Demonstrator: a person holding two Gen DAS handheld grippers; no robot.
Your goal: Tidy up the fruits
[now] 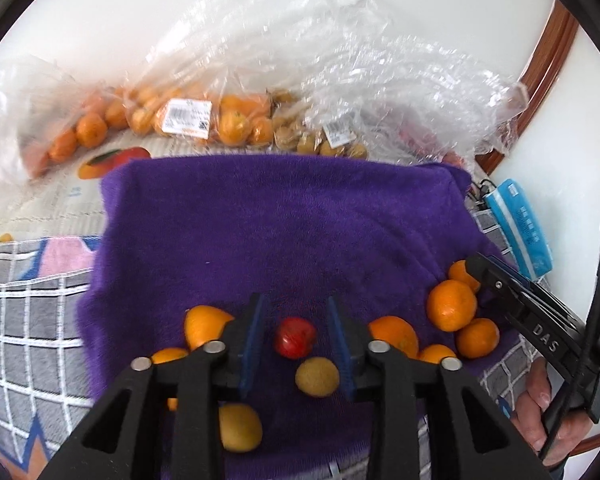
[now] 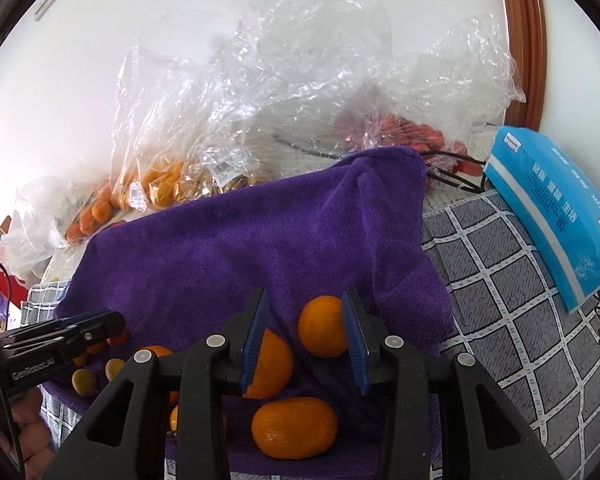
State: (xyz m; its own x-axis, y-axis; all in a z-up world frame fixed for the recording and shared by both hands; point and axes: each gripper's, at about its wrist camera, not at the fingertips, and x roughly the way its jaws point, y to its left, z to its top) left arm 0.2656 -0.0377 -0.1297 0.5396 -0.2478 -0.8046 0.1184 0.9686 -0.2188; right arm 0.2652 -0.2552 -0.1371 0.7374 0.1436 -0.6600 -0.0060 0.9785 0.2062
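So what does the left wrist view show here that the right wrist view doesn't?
Only the left wrist view shows the red fruit lying between the open left gripper fingers. Only the right wrist view shows an orange between the open right gripper fingers, plus the whole blue tissue pack. Both show the purple towel, loose oranges and the bagged fruit behind.

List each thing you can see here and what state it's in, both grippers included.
left gripper: open, hovering over the red fruit
right gripper: open, around nothing, oranges below
purple towel: spread out, loose fruit lying on it
yellow-green fruit: loose on the towel
plastic bags: crumpled, holding fruit
blue tissue pack: closed, lying flat
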